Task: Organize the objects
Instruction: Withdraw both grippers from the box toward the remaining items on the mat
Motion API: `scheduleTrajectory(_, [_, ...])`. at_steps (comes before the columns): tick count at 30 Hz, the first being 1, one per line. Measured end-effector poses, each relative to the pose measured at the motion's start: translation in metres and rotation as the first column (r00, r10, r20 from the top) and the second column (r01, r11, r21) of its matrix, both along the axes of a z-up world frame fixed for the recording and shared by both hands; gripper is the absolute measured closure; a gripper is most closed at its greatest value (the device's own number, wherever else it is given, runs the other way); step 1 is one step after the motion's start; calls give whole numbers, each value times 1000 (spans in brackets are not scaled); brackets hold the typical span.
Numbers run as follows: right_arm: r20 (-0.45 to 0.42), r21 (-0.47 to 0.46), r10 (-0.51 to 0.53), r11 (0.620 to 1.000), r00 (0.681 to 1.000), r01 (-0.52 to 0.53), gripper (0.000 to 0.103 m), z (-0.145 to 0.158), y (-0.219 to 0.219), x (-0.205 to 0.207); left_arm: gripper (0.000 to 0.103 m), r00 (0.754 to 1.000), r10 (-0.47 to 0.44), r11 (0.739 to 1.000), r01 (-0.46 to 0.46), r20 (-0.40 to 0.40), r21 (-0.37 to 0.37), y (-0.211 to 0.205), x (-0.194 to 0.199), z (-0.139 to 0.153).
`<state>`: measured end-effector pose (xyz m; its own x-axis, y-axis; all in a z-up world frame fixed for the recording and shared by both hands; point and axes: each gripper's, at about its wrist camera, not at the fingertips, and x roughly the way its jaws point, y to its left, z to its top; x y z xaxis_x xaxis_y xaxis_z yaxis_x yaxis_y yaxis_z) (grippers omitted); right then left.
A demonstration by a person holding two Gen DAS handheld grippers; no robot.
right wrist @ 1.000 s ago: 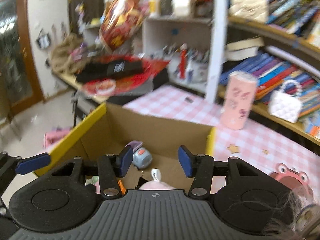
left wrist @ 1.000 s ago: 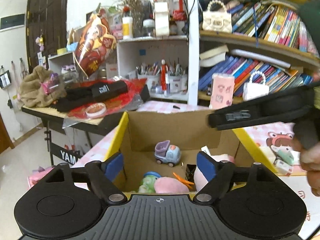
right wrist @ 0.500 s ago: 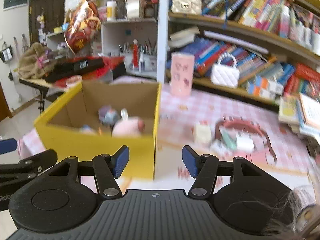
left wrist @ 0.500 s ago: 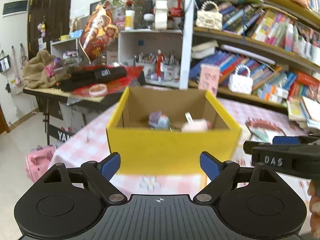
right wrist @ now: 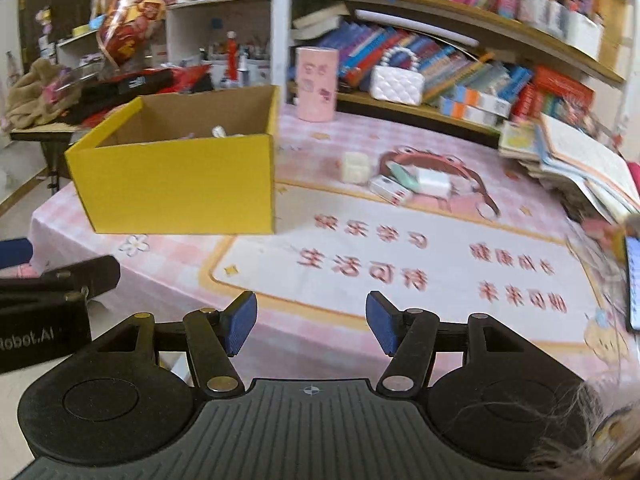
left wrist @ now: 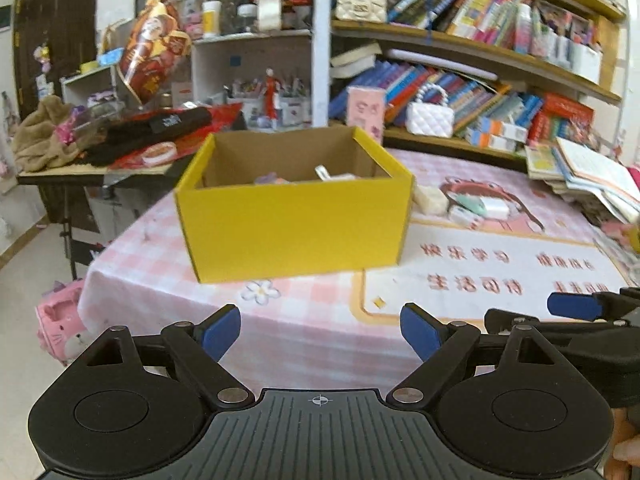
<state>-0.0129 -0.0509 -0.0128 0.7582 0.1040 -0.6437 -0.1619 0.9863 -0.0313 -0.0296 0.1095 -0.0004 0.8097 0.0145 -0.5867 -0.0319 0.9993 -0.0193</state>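
Both grippers pulled back from yellow cardboard box (left wrist: 294,224), left gripper (left wrist: 320,330) and right gripper (right wrist: 307,322) jaws apart, empty, small white items (right wrist: 400,180) right of box.

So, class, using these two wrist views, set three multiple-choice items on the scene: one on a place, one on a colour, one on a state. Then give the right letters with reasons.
1. Where does the pink cylinder stand relative to the cardboard box?
A. inside it
B. on the table behind it and to its right
C. on the floor

2. What colour is the outside of the box?
A. yellow
B. green
C. white

3. How are the left gripper and right gripper?
A. both shut on toys
B. left shut, right open
C. both open and empty

Answers:
1 B: it stands on the checked cloth, past the box's far right corner.
2 A: the front wall is plain yellow.
3 C: the jaws of each stand apart with only the table showing between them.
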Motion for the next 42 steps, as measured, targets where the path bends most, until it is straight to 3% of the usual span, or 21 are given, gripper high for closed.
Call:
scheduleTrajectory(10, [-13, 9, -111, 994, 994, 111, 43, -1, -31, -12, 14, 995, -98, 995, 98, -21, 0, -27, 5, -5])
scheduleTrajectory(21, [-22, 15, -212, 977, 977, 213, 42, -2, -84, 7, 14, 980, -197, 980, 197, -25, -10, -77, 41, -6])
scheduleTrajectory(33, [-52, 19, -232, 972, 971, 234, 42, -5, -130, 55, 14, 975, -215, 977, 215, -55, -7, -122, 83, -9])
scheduleTrajectory(42, [-51, 28, -217, 975, 975, 219, 42, -5, -162, 116, 15, 981, -180, 984, 180, -74, -14, -149, 126, -16])
